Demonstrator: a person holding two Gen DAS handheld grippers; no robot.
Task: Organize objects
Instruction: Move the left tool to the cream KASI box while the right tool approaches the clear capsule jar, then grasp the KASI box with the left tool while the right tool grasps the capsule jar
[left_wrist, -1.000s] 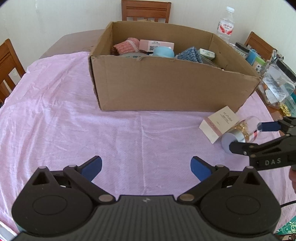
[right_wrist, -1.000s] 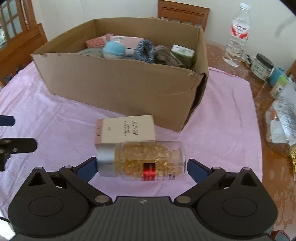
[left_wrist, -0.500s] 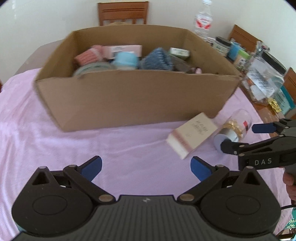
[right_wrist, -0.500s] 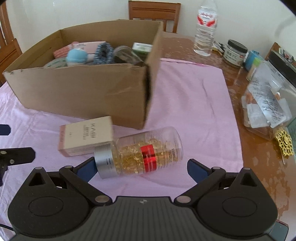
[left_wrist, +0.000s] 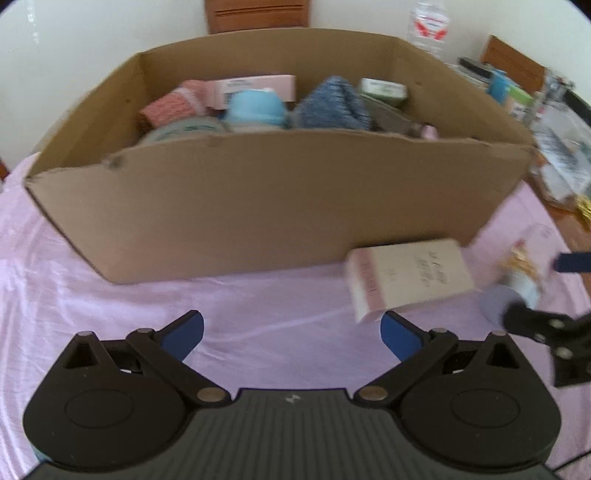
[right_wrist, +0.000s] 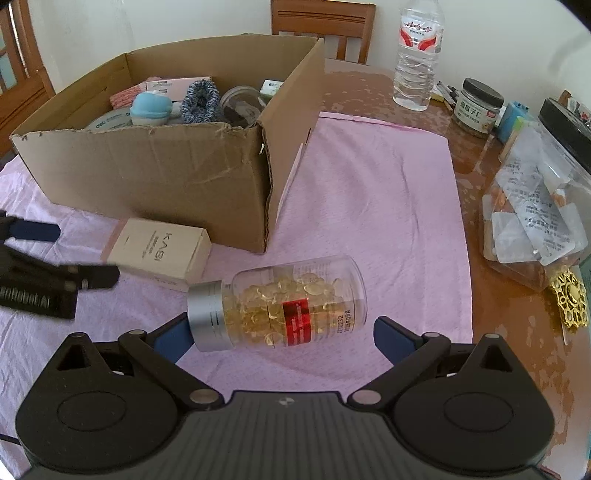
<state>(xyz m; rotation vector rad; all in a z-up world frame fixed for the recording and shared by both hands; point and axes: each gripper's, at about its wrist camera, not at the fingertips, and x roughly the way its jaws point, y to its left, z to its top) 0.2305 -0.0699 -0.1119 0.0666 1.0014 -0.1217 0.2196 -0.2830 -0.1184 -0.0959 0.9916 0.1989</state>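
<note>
- Clear round jar (right_wrist: 291, 302) of golden capsules, silver-capped, lies between the spread right gripper (right_wrist: 282, 334) fingers.
- Left gripper (left_wrist: 291, 330) likewise spread, holding nothing.
- Cardboard box (right_wrist: 155, 170) ahead holds knitted items.

a water bottle (right_wrist: 416, 55) stands on the bare wooden table (right_wrist: 517, 295), near a dark-lidded jar (right_wrist: 478, 109); a chair (right_wrist: 323, 26) stands behind; a pink cloth (right_wrist: 369, 206) covers the rest.

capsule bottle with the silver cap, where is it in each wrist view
Left wrist: the capsule bottle lies at the far right edge, blurred, right of the cream carton.
Right wrist: it lies on its side at lower centre, between the open fingers of the right gripper, cap pointing left.
Shared landmark: the cardboard box, with the carton in front of it.
</note>
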